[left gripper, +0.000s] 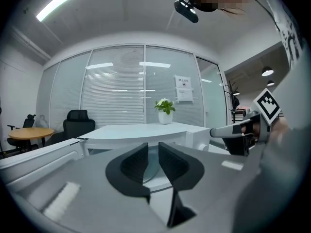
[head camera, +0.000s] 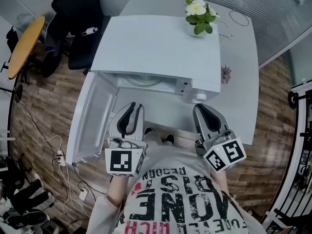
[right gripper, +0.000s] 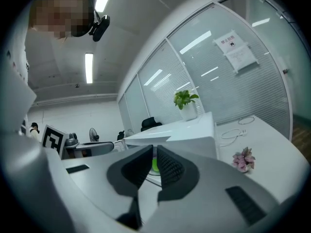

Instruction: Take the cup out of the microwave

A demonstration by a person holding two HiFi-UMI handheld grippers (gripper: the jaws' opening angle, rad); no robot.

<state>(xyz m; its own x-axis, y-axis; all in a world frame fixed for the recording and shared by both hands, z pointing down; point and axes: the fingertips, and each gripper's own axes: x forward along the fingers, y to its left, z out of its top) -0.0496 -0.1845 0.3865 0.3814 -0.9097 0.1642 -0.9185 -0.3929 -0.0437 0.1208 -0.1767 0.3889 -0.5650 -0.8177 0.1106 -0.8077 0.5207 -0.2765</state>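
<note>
plant [head camera: 198, 11] on microwave [head camera: 156, 48], microwave on table [head camera: 239, 57], door [head camera: 92, 123] swung left

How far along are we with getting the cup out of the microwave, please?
Done: the microwave door stands open. In hand: nothing yet. The left tongs and right tongs hover empty, jaws slightly apart, in front of the microwave. Left: a green object, likely the cup, sits inside. It has yet to be gripped and lifted out.

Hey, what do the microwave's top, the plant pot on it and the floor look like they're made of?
Microwave top: likely painted sheet metal, smooth flat white.
Plant pot: glazed ceramic or plastic, plain white.
Floor: wood or laminate planks, brown grain and seams show.
</note>
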